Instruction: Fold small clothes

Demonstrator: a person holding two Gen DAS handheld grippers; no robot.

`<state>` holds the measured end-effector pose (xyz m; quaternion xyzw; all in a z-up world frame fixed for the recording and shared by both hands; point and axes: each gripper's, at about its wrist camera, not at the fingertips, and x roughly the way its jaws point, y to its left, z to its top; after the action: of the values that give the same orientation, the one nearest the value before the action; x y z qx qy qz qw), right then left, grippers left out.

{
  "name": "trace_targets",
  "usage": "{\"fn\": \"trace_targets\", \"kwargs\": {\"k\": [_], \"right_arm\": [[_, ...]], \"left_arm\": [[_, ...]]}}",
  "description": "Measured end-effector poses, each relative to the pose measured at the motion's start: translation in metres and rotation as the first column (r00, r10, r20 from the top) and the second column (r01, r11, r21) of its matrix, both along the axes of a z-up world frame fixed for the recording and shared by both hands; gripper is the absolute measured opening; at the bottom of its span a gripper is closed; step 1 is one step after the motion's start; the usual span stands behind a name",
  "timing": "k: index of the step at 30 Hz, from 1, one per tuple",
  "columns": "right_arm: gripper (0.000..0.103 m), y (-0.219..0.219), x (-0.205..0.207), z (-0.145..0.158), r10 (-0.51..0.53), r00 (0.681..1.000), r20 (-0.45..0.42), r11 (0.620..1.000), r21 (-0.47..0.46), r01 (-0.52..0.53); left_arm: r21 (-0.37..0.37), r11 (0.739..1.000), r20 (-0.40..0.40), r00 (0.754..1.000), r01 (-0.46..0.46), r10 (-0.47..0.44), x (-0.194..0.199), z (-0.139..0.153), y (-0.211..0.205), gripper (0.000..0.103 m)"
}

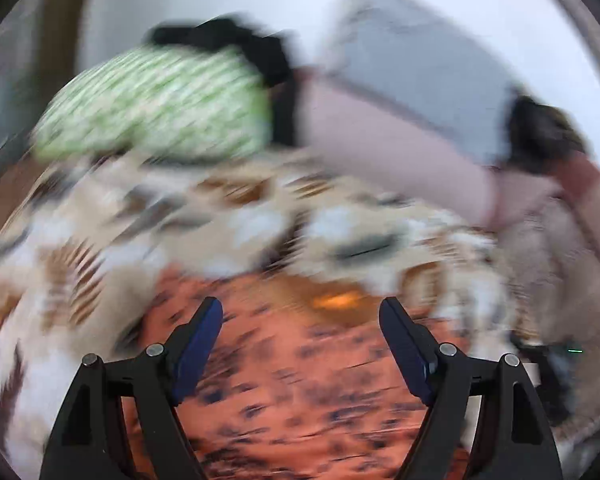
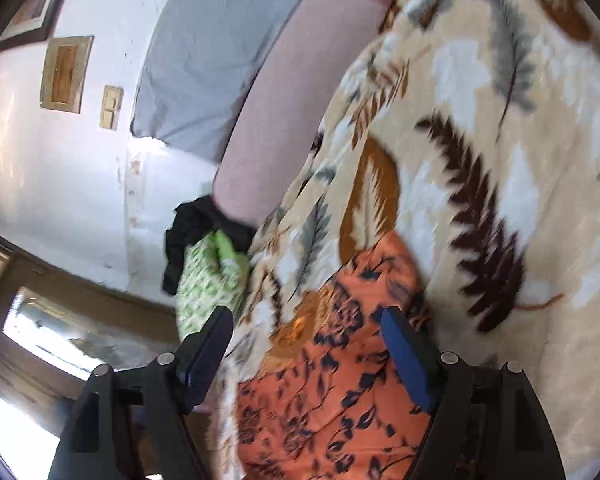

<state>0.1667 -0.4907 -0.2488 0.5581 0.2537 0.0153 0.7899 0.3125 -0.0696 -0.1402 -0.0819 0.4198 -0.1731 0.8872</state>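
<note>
An orange garment [image 1: 300, 380] with dark floral print lies on a cream blanket with a feather pattern [image 1: 100, 240]. My left gripper [image 1: 302, 312] hangs over it with its jaws wide apart and nothing between them; this view is blurred. In the right wrist view the same orange garment [image 2: 332, 380] lies below my right gripper [image 2: 308, 322], whose blue-padded fingers [image 2: 406, 354] stand open above the cloth without pinching it. A green-and-white patterned garment [image 1: 156, 108] and a black one [image 1: 260, 52] lie farther back, also visible as the green garment [image 2: 208, 280] at the blanket's edge.
A pink bolster [image 2: 276, 112] and a grey pillow [image 2: 208, 60] lie against the white wall [image 2: 52, 168]. The feather blanket [image 2: 480, 160] covers the bed. A wooden frame with a window [image 2: 60, 340] shows at the lower left of the right wrist view.
</note>
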Motion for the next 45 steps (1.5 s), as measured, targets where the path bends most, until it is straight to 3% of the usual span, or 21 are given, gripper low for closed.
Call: {"fn": "trace_targets", "kwargs": {"k": [2,5,8,10,12,15,18,19,20,23,27,30,32,34,35,38,41,45], "right_arm": [[0.079,0.008,0.011,-0.006,0.040,0.998,-0.047,0.999,-0.011,-0.041],[0.079,0.014,0.022,-0.015,0.016,0.990,-0.140,0.997,-0.076,-0.027],[0.078,0.003,0.020,-0.023,-0.070,0.985,-0.160,0.993,-0.102,0.054],[0.078,-0.010,0.017,-0.025,-0.131,0.977,-0.166,0.983,-0.146,0.107],[0.077,-0.015,0.017,-0.029,-0.148,0.975,-0.166,0.979,-0.167,0.121],[0.065,-0.015,0.029,-0.030,-0.118,0.980,-0.162,0.979,-0.187,0.087],[0.052,0.002,0.050,-0.031,-0.056,0.976,-0.209,0.964,-0.266,-0.002],[0.044,0.007,0.054,-0.033,-0.054,0.972,-0.228,0.955,-0.295,-0.017],[0.029,0.012,0.058,-0.033,-0.050,0.970,-0.236,0.951,-0.308,-0.026],[0.013,0.020,0.062,-0.030,-0.027,0.966,-0.257,0.941,-0.332,-0.062],[0.011,0.033,0.054,-0.018,0.100,0.985,-0.141,0.983,-0.139,-0.120],[0.011,0.045,0.041,0.007,0.136,0.990,-0.037,0.982,-0.126,-0.139],[0.011,0.053,0.032,0.028,0.118,0.993,0.010,0.971,-0.210,-0.113],[0.011,0.052,0.021,0.042,0.102,0.993,0.052,0.967,-0.240,-0.087],[0.011,0.050,0.016,0.043,0.102,0.993,0.063,0.970,-0.227,-0.085],[0.012,0.042,0.007,0.048,0.104,0.992,0.075,0.974,-0.211,-0.086],[0.012,0.052,0.014,0.050,0.127,0.991,-0.045,0.929,-0.344,-0.135],[0.013,0.065,0.039,0.024,0.188,0.965,-0.182,0.916,-0.322,-0.239]], "left_arm": [[0.019,0.993,-0.050,0.991,-0.120,0.121,0.002,-0.037,0.023,0.081],[0.062,0.973,-0.052,0.973,-0.222,0.225,-0.003,-0.072,0.046,0.081],[0.251,0.931,-0.018,0.960,-0.265,0.279,0.006,-0.091,0.048,0.081],[0.307,0.911,0.006,0.958,-0.275,0.287,0.007,-0.098,0.051,0.081],[0.295,0.915,-0.007,0.957,-0.274,0.289,0.008,-0.102,0.057,0.081],[0.333,0.902,-0.009,0.956,-0.275,0.295,0.008,-0.109,0.057,0.081],[0.352,0.895,-0.030,0.953,-0.273,0.303,0.012,-0.123,0.058,0.082],[0.351,0.895,-0.033,0.952,-0.273,0.304,0.014,-0.126,0.058,0.082],[0.352,0.895,-0.029,0.952,-0.275,0.303,0.015,-0.127,0.058,0.082],[0.368,0.886,-0.006,0.952,-0.282,0.306,0.014,-0.126,0.055,0.082],[0.384,0.869,0.033,0.945,-0.313,0.325,0.012,-0.123,0.053,0.082],[0.373,0.861,0.062,0.935,-0.347,0.350,0.011,-0.118,0.059,0.079],[0.364,0.859,0.083,0.931,-0.360,0.356,0.009,-0.113,0.063,0.069],[0.378,0.838,0.114,0.918,-0.394,0.380,0.008,-0.108,0.068,0.041],[0.378,0.827,0.123,0.908,-0.416,0.401,0.009,-0.106,0.075,0.040],[0.285,0.856,0.050,0.898,-0.432,0.436,0.015,-0.109,0.098,0.040],[0.216,0.870,0.010,0.892,-0.443,0.452,0.018,-0.110,0.111,0.040],[0.149,0.923,-0.070,0.927,-0.354,0.367,0.025,-0.115,0.101,0.066]]}}
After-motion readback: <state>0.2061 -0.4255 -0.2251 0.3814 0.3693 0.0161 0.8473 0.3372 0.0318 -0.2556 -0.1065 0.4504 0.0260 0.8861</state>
